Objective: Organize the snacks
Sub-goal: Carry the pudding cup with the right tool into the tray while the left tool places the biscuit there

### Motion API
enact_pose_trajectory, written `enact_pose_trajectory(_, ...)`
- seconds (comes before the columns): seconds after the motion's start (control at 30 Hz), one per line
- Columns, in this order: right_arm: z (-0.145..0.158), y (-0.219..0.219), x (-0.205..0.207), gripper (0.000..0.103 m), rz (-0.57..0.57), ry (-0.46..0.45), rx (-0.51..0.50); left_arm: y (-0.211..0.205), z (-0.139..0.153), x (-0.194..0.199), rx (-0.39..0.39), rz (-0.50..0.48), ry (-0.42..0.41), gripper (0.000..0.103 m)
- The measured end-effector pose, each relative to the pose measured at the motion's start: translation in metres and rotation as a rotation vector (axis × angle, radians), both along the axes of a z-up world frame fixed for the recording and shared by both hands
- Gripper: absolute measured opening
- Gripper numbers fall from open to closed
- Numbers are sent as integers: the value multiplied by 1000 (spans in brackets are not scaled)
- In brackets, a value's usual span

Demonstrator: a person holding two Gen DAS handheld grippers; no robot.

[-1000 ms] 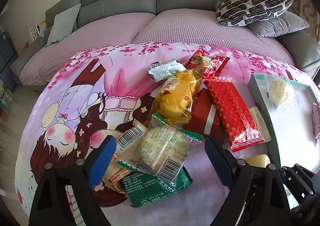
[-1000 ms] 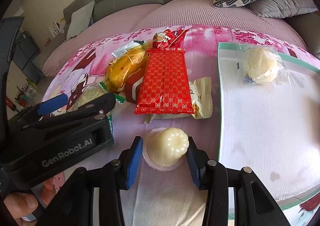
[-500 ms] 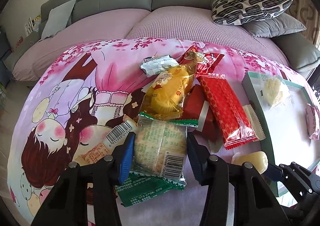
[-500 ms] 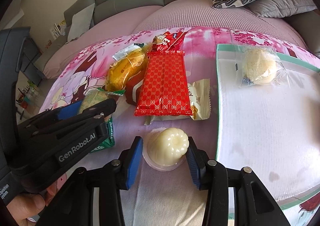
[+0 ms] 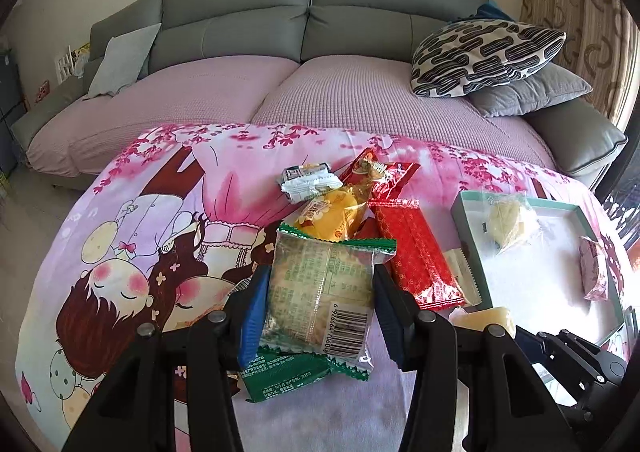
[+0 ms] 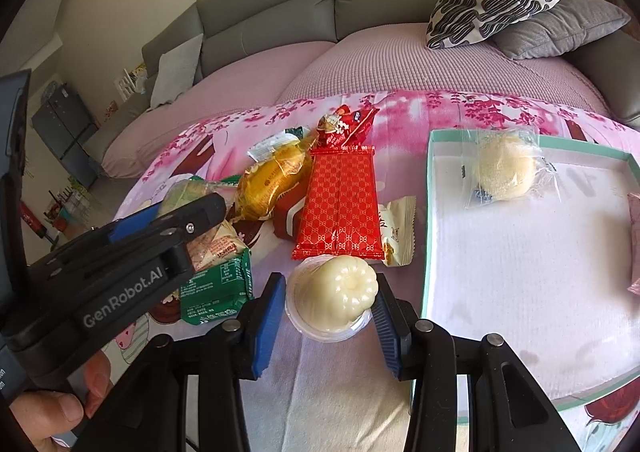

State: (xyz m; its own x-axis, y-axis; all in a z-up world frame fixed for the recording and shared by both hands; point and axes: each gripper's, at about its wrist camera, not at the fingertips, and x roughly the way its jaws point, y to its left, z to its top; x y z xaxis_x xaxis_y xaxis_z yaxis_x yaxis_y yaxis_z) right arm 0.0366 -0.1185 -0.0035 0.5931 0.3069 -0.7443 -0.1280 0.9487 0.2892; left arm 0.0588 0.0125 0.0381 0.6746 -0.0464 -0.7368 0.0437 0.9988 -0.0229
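My left gripper [image 5: 318, 318] is shut on a clear green-edged cracker packet [image 5: 320, 292] and holds it lifted above a green packet [image 5: 292, 376]. My right gripper [image 6: 330, 316] is shut on a pale jelly cup [image 6: 334, 298], held just left of the white tray [image 6: 520, 272]. A pile of snacks lies on the pink cartoon cloth [image 5: 152, 220]: a yellow cake packet [image 6: 272, 184], a long red packet [image 6: 340, 204] and a small white packet [image 5: 308, 182]. The tray holds a wrapped pale bun [image 6: 504, 168] and a pink snack [image 5: 594, 272].
The left gripper body [image 6: 120, 272] fills the left of the right wrist view. A grey sofa [image 5: 312, 32] with a patterned pillow [image 5: 480, 56] stands behind the table. The tray's teal rim [image 5: 468, 240] is raised.
My left gripper closed on the cracker packet and lifted it off the pile. My right gripper stayed shut on the jelly cup and rose slightly.
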Motion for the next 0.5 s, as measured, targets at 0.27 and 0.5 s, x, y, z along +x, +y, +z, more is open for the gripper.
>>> enact_pose_trajectory(0.27,9,-10,-3,46,-26,-22,15,-8,12,-6,-13,-15,-29,52)
enact_pose_trajectory(0.5,16,-35,-8,46,-83,-42,16,-38,17,-10,-26,-100,-43,52)
